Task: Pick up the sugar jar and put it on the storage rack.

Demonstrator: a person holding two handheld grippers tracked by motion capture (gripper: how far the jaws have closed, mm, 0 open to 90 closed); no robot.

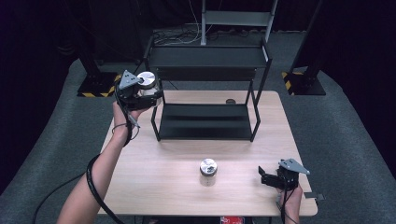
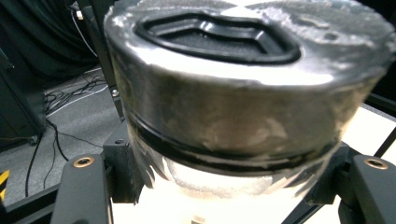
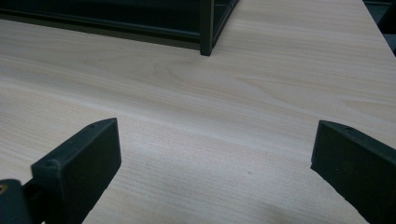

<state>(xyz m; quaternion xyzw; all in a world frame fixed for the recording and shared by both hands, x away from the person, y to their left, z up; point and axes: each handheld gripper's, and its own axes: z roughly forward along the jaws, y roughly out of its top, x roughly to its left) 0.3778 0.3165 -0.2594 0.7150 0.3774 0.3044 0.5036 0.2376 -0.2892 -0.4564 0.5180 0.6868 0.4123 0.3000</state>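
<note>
The left gripper is clamping a jar with a silver lid, holding it up in the air just off the far left corner of the table, beside the upper left post of the black shelf rack. In the left gripper view the jar is sitting squarely between the two black jaws, its frosted glass body pressed on both sides while the broad metal lid is rising above them, so close to the camera that its black recessed top is showing. The jar is standing roughly upright in the grip, and the pale table edge is showing beneath it.

The right gripper is resting low over the near right part of the table, its jaws spread wide apart and holding nothing. In the right gripper view its two black fingers are framing bare wood, with the near corner post of the rack standing ahead of them.

A second jar with the same silver lid is standing upright on the table, to the left of the right gripper and apart from it, on the near side of the rack. It is lying well away from the left gripper. A small dark round object is lying on the table behind the rack's lower shelf.
</note>
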